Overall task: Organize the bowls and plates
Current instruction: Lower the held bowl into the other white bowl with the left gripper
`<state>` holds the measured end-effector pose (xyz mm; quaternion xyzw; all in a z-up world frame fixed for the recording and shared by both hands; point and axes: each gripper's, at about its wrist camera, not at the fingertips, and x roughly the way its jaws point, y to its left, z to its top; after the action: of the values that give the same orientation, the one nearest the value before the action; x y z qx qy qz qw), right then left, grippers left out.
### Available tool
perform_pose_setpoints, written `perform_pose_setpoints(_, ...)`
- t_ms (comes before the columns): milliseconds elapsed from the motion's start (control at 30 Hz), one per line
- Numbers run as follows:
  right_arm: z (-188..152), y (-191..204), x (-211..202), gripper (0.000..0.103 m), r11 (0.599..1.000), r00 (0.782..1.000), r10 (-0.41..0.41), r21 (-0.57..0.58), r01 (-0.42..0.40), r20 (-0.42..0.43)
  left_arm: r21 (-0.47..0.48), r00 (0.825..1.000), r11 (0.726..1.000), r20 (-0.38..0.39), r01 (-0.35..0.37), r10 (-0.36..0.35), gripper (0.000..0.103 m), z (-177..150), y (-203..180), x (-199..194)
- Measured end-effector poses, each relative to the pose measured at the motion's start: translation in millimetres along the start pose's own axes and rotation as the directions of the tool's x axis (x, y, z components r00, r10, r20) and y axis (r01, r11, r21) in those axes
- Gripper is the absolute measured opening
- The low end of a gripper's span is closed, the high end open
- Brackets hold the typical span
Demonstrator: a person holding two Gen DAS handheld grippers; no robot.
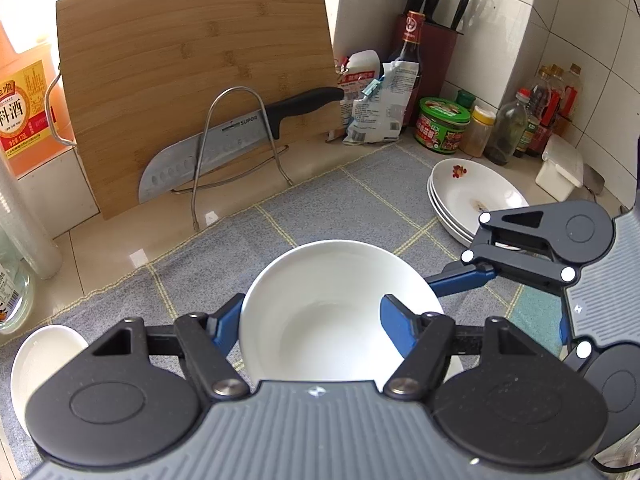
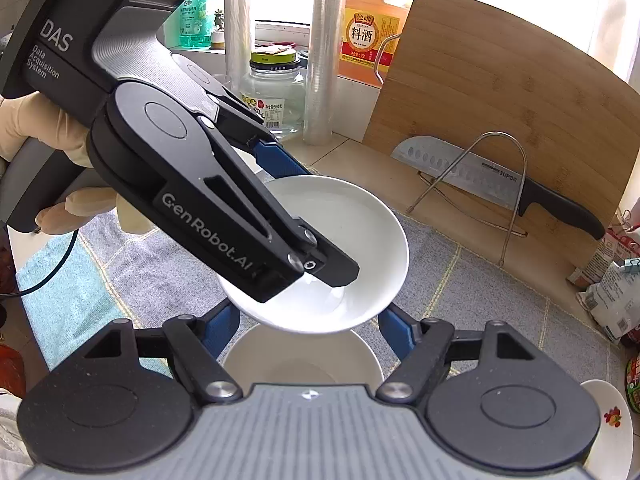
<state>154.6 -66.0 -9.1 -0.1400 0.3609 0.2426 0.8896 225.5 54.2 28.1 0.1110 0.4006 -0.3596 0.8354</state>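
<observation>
Across the counter's middle lies a grey mat (image 1: 320,200), with stacked plates (image 1: 476,192) toward its right edge. Centrally, a white bowl (image 1: 332,312) sits tilted over a second bowl (image 2: 300,360).

The left gripper (image 1: 311,304) stands wide, one finger outside the rim and one inside; whether it bears the bowl cannot be told. The right gripper (image 2: 309,314) stands wide, flanking the second bowl.

Risk: the glazed wall may slip from so loose a hold, dropping and chipping both bowls. The close grippers may collide.
</observation>
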Motion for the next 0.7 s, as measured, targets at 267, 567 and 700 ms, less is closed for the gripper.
perform_pose_setpoints(267,-17,-2,-8,0.080,1.000,1.000,-0.015,0.027,0.016,-0.025,0.013,0.999,0.999,-0.021,0.037,-0.036,0.071,-5,-16,9)
perform_pose_setpoints(567,-33,0,-11,0.080,0.999,0.998,-0.012,0.051,0.015,-0.060,0.009,0.996,0.998,-0.055,0.068,-0.067,0.071,-13,-27,20)
perform_pose_setpoints(700,-40,0,-10,0.080,0.998,0.997,-0.006,0.065,0.011,-0.073,0.007,0.995,0.997,-0.069,0.076,-0.075,0.072,-17,-30,25)
